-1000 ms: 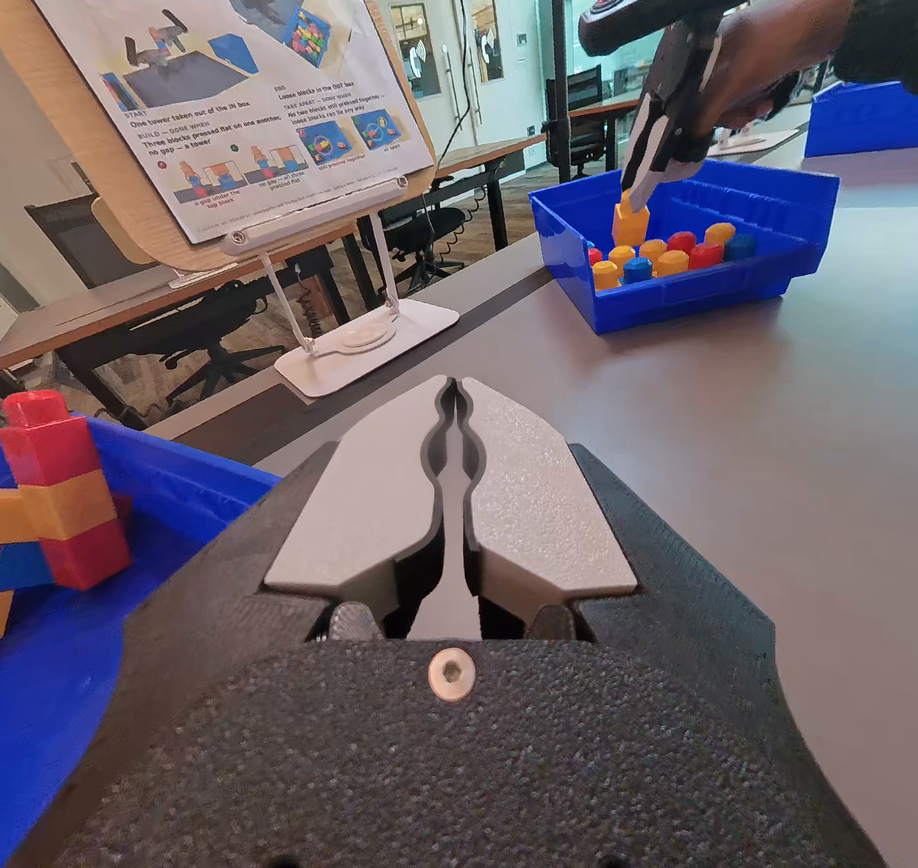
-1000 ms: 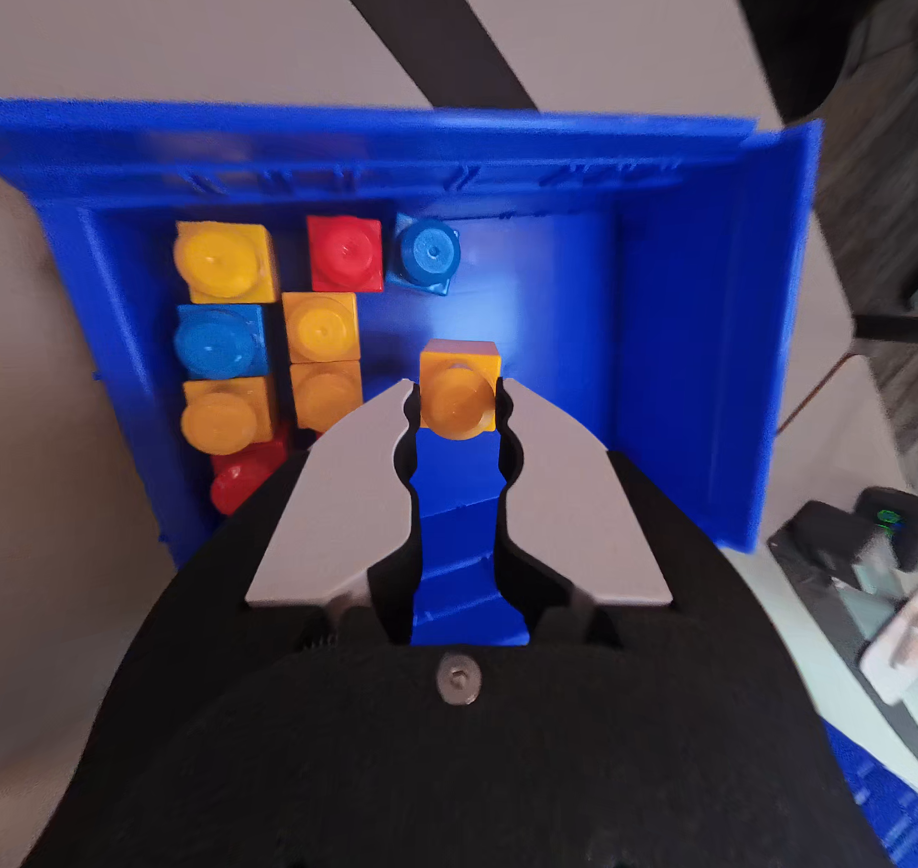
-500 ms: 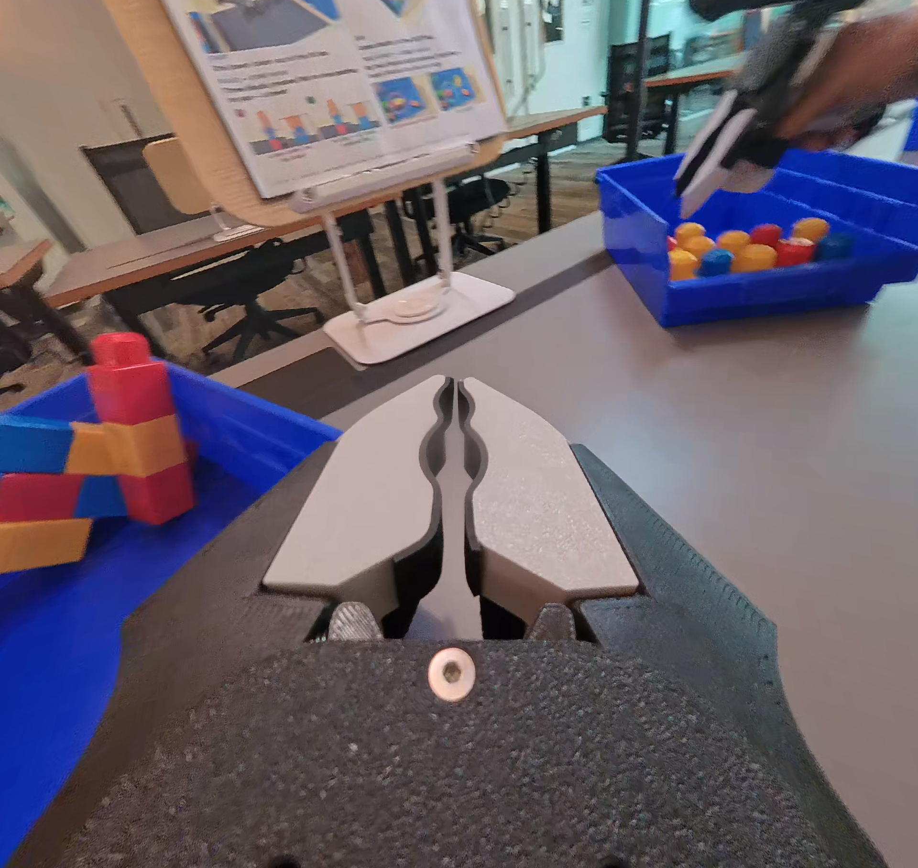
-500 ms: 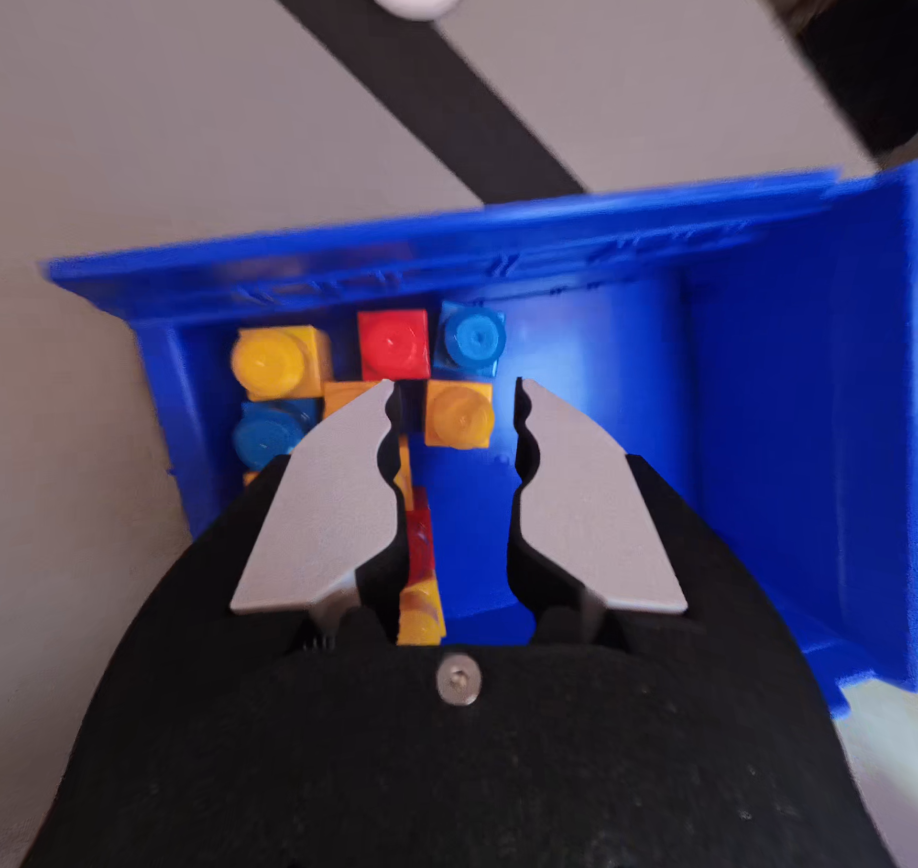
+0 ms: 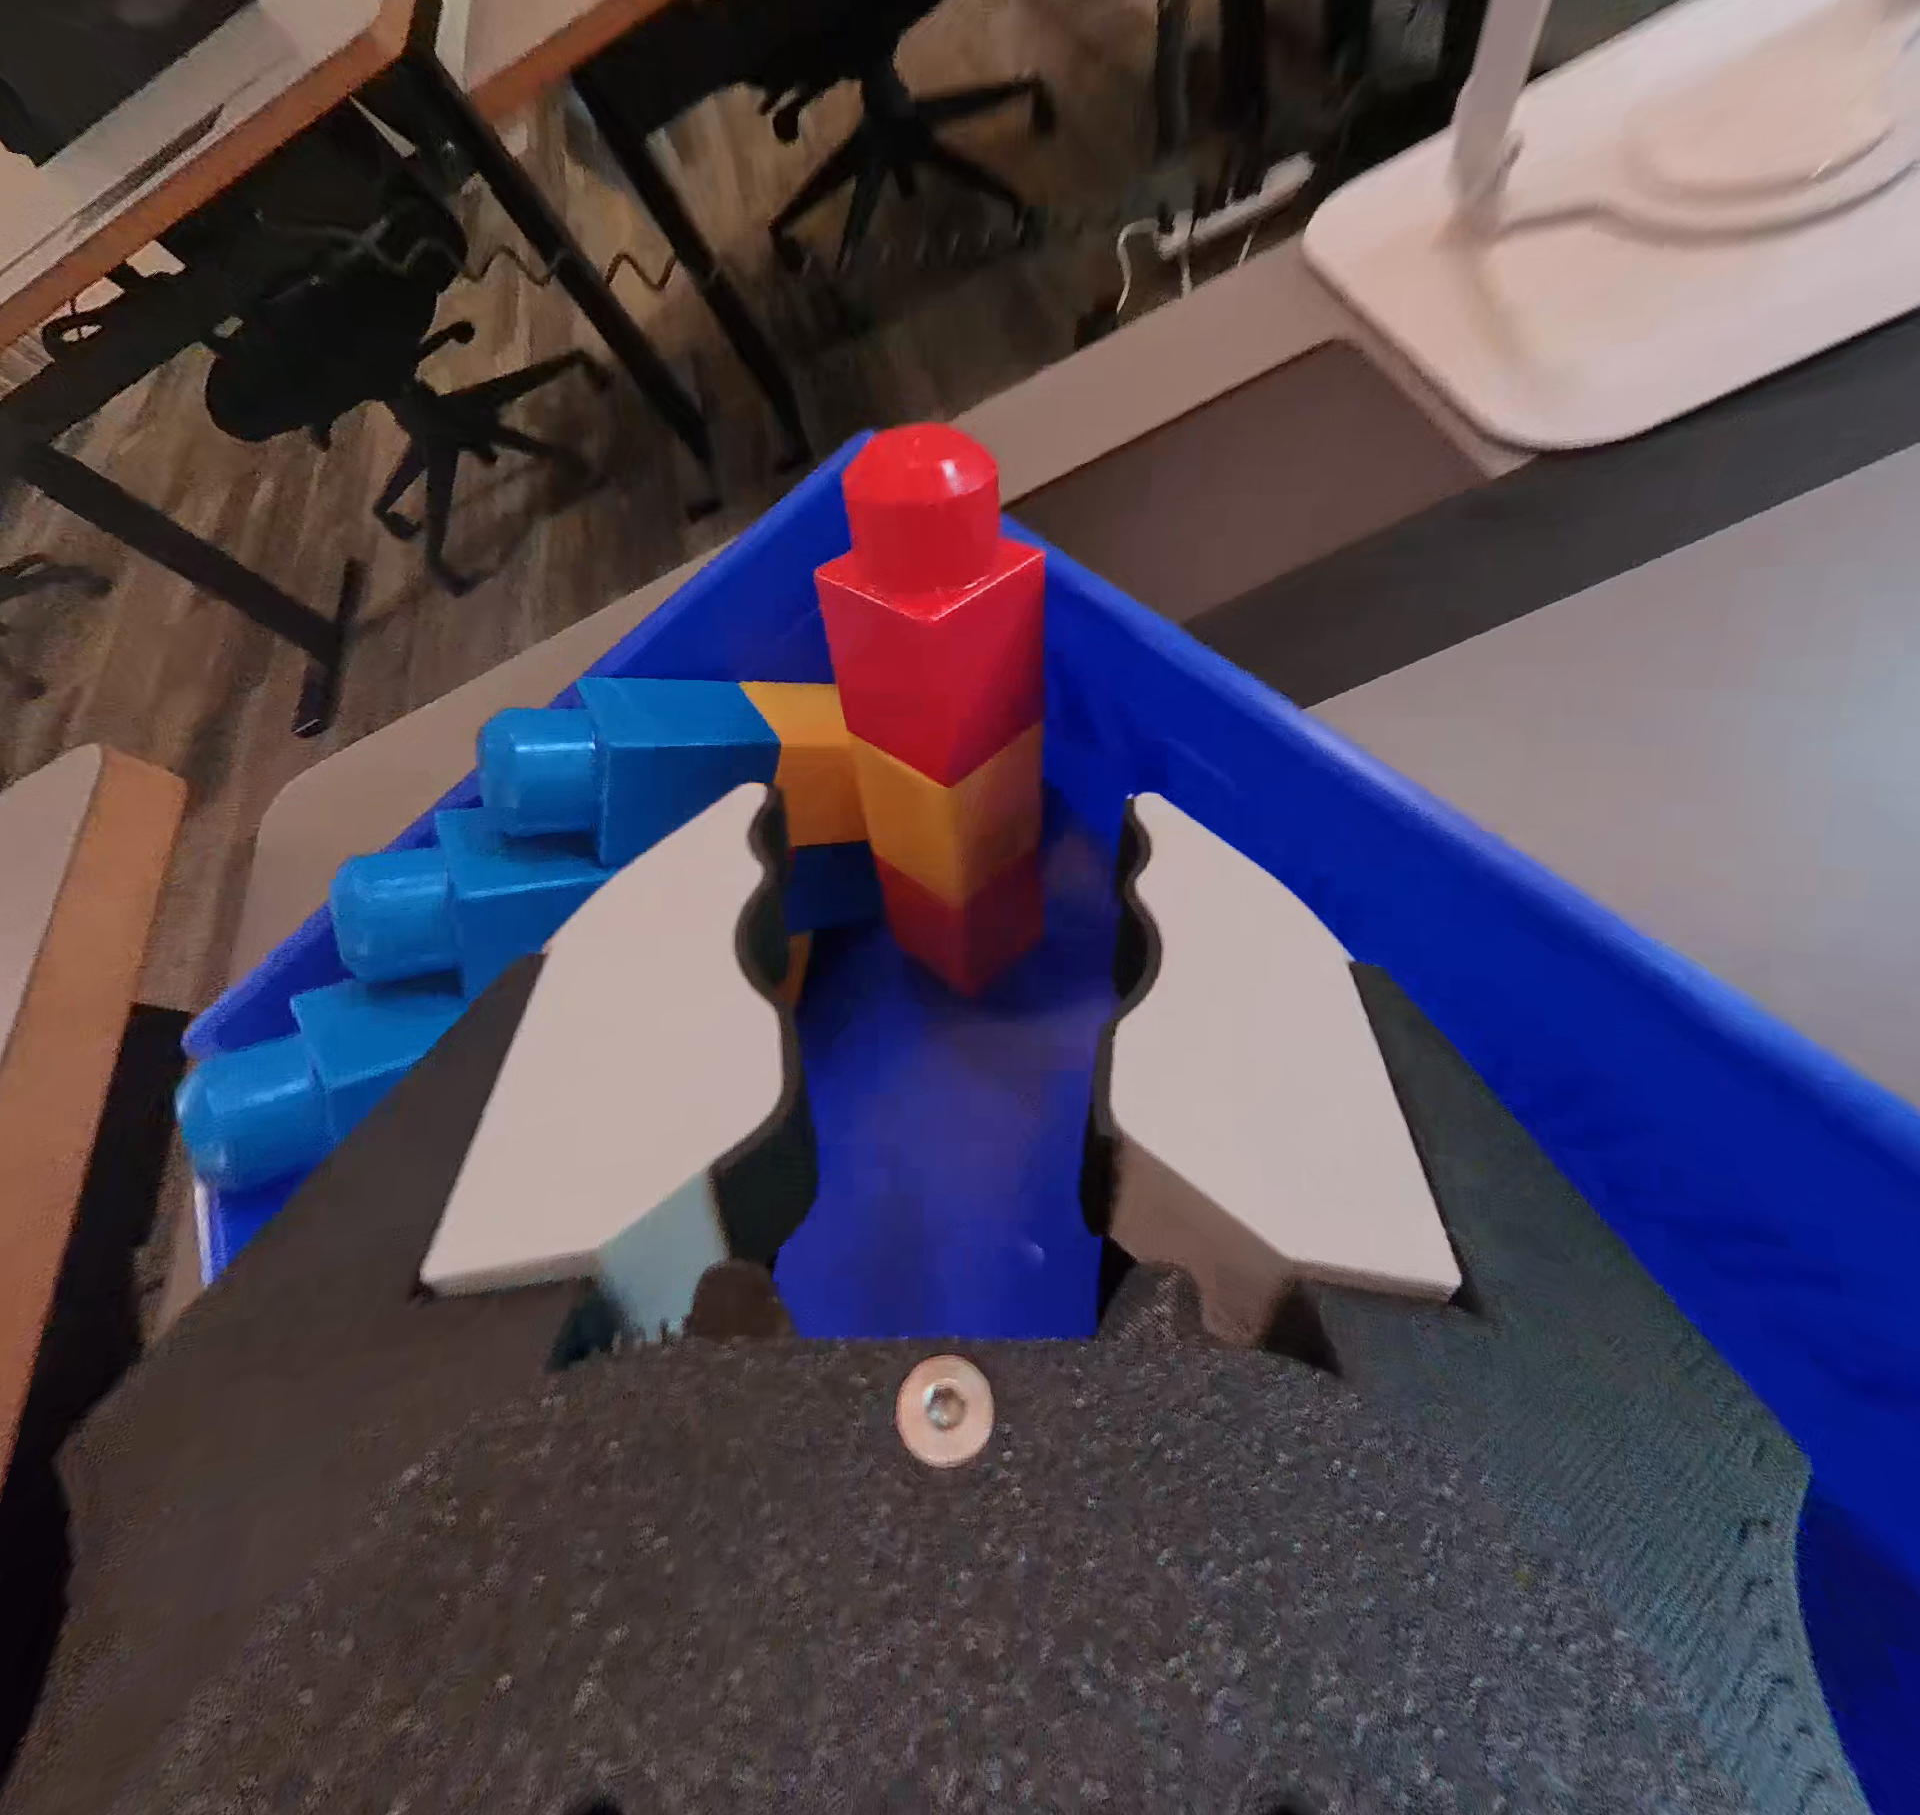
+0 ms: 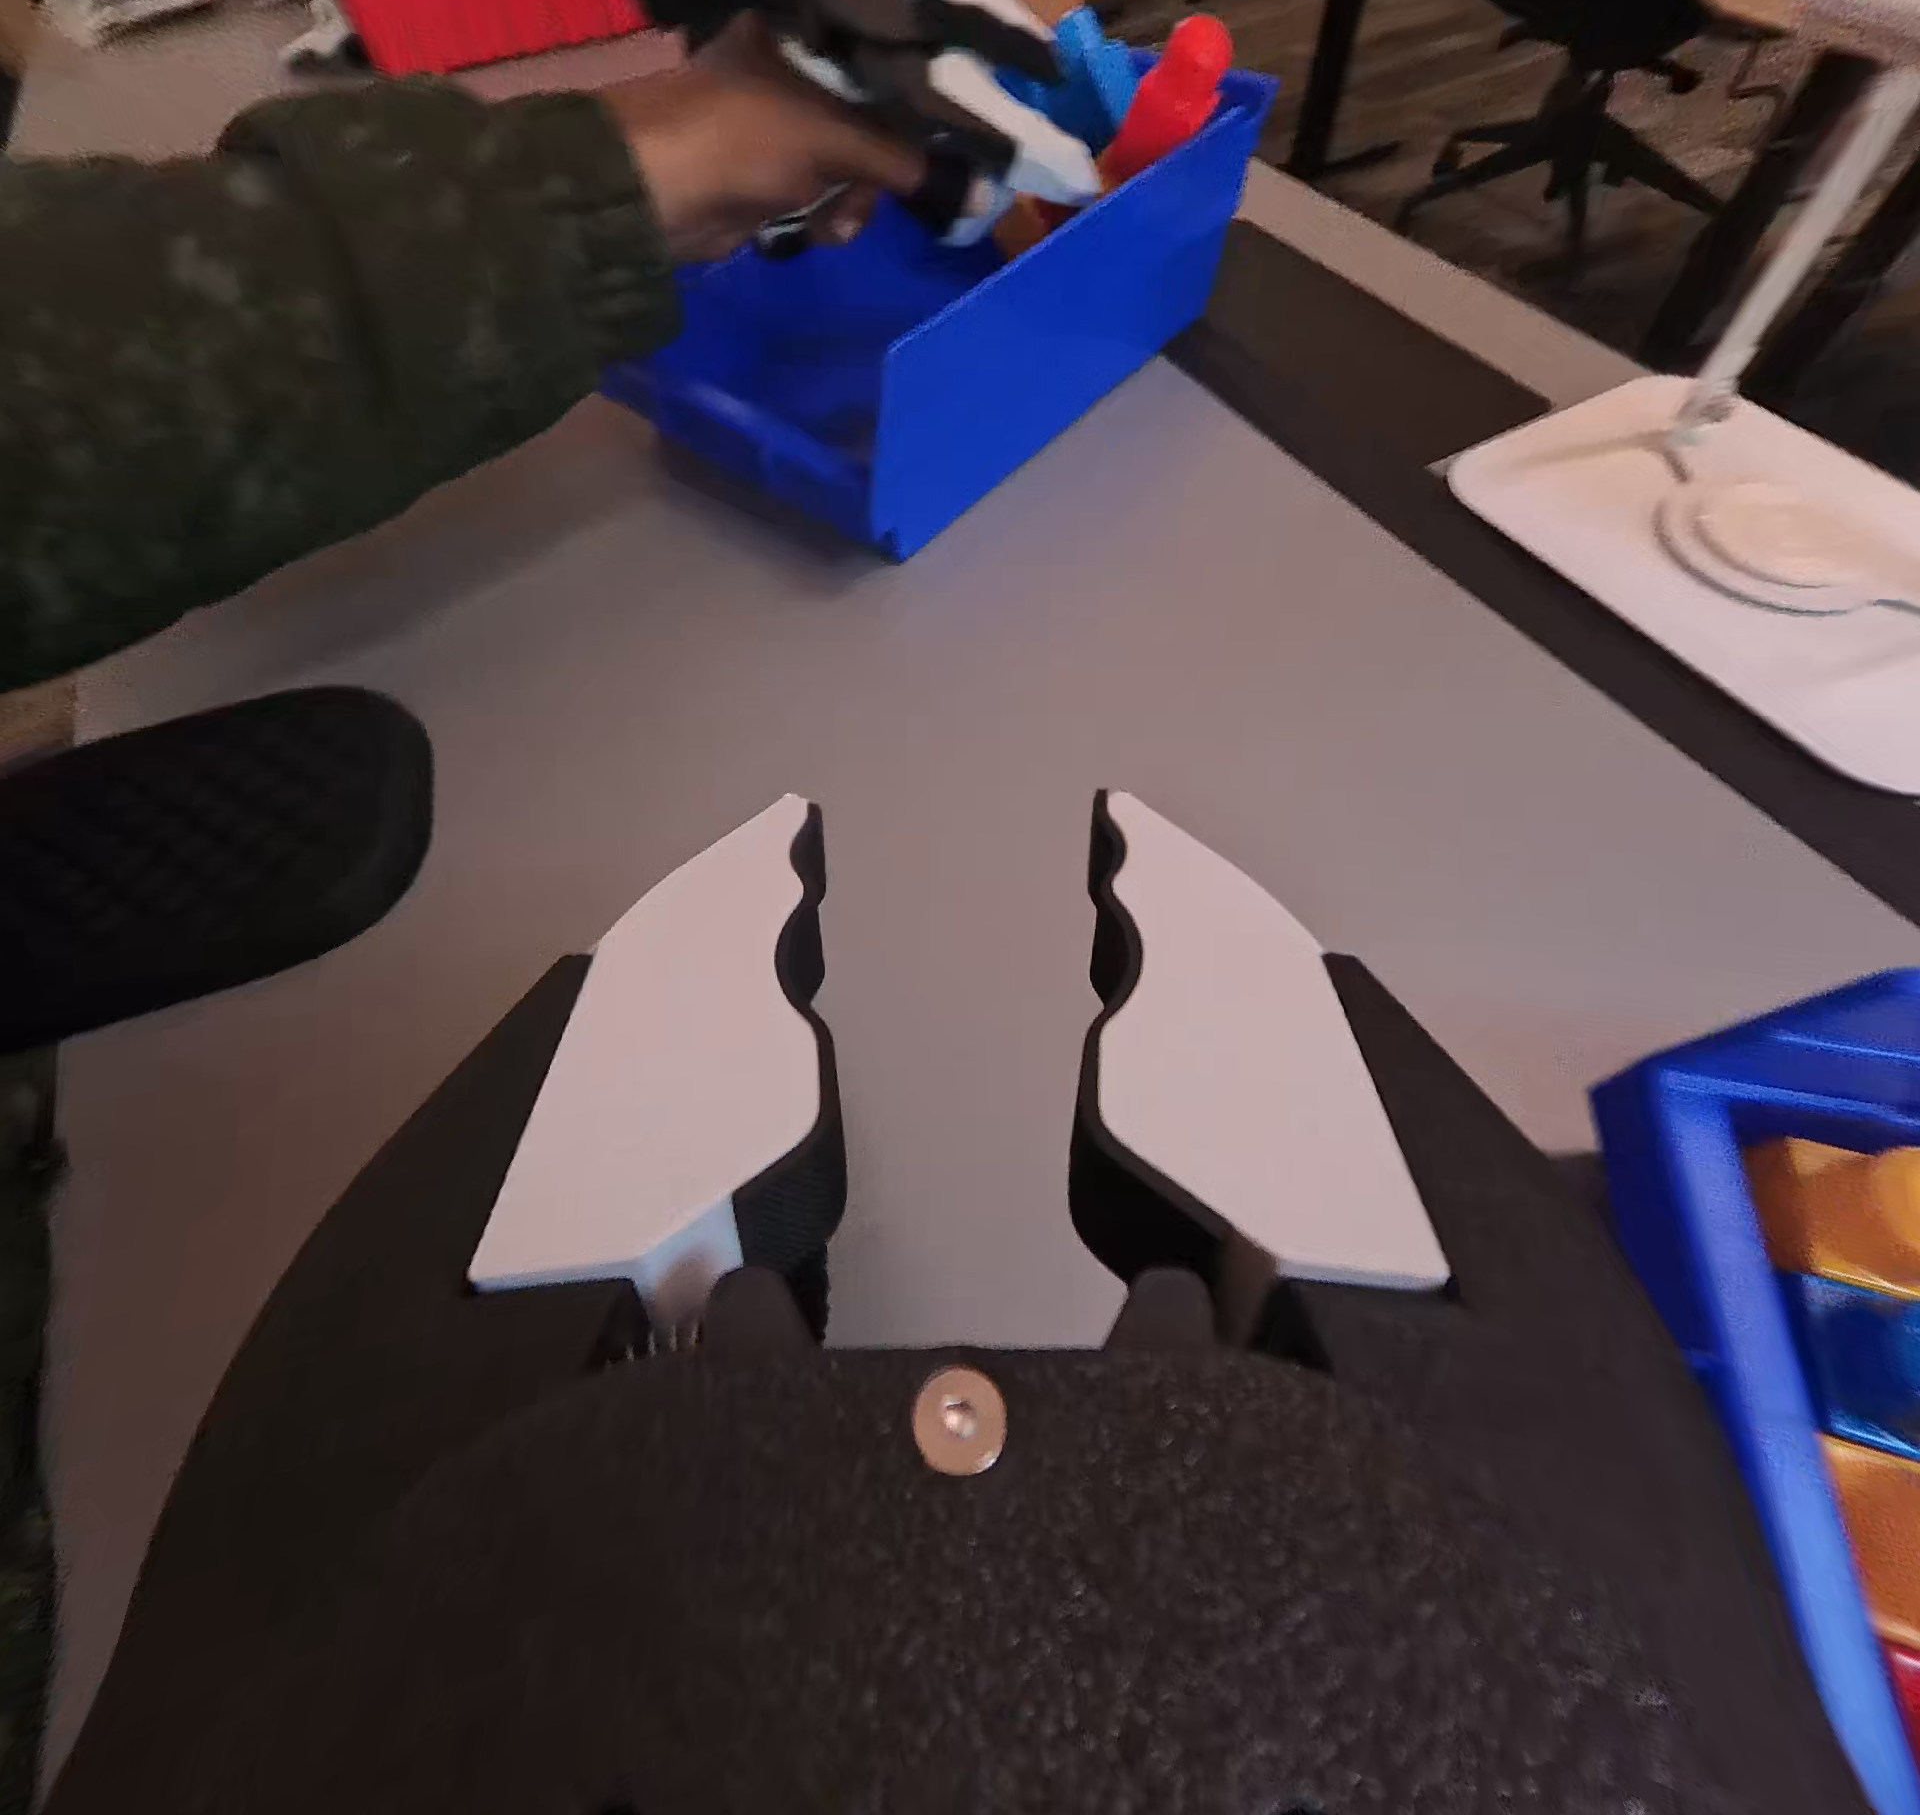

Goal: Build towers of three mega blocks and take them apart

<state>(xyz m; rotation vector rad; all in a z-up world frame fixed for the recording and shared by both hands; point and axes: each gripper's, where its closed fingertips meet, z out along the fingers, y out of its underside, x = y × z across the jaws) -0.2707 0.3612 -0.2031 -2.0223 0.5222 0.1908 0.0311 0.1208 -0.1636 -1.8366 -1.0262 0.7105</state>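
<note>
On a grey worktop (image 6: 1039, 643), our left gripper (image 5: 940, 809) hangs released over a blue bin (image 5: 1455, 944), facing an upright red-orange-red tower (image 5: 951, 778); our right gripper (image 6: 956, 820) is spread, empty.

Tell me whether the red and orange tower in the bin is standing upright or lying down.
Upright. The red-orange-red tower stands on the blue bin floor, stud pointing up.

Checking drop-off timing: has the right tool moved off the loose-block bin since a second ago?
Yes. The right tool has pulled back from over the bin, which now sits at its lower right; the open tool points across bare table.
</note>
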